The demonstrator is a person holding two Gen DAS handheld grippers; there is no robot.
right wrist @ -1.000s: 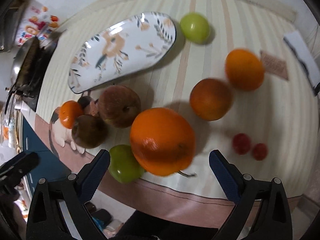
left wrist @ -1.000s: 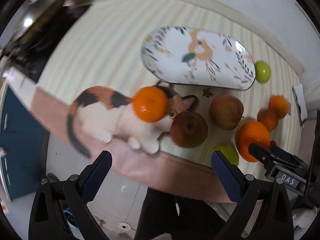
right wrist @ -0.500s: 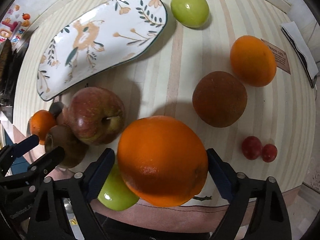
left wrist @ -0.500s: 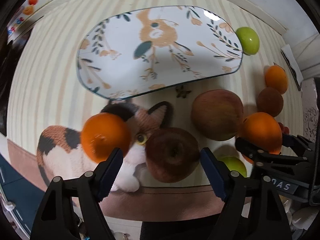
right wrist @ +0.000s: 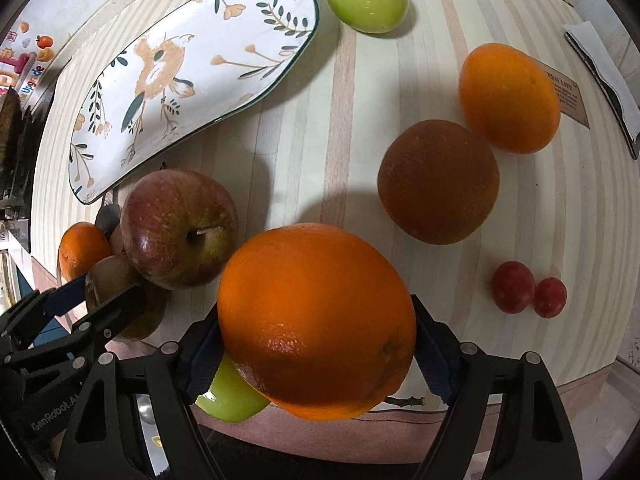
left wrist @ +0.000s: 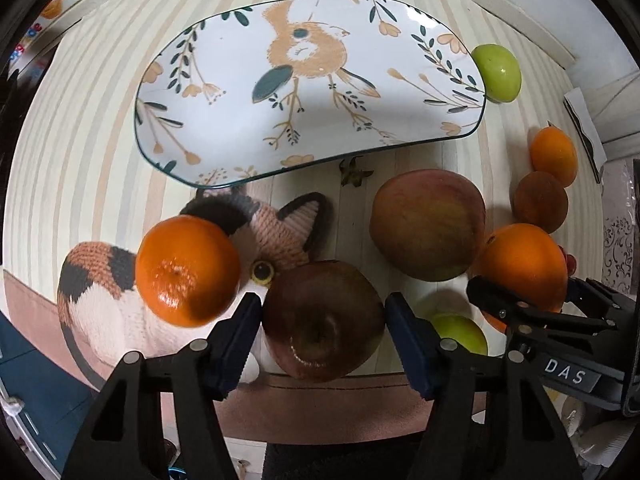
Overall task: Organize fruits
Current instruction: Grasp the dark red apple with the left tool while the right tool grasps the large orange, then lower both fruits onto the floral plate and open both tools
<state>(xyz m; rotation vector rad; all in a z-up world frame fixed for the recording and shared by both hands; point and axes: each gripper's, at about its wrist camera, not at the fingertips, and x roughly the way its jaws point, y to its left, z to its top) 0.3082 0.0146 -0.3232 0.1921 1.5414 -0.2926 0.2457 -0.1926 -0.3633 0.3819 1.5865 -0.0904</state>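
Two grippers are each around a fruit. The left gripper [left wrist: 322, 328] has its fingers [left wrist: 240, 332] tight on both sides of a dark red apple [left wrist: 322, 320], so it looks like it is holding it. The right gripper [right wrist: 316, 340] has its fingers [right wrist: 432, 352] pressed on both sides of a big orange [right wrist: 316, 320], so it looks like it holds that one too.

Both fruits sit at the near edge of the striped desk [right wrist: 340, 120]. The bird plate [left wrist: 304, 80] has nothing on it. It lies straight ahead of the left gripper, past the apple, with its long side going left to right. From the right gripper the plate is ahead and off to the left, farther away. So I think the left gripper is nearer to the plate and could go first.

A small orange [left wrist: 188, 272] sits on a knitted cat [left wrist: 104, 300], just beside the left fingers. A bigger red apple [left wrist: 428, 224] is close on the other side. A green fruit [right wrist: 230, 396] hides under the big orange.
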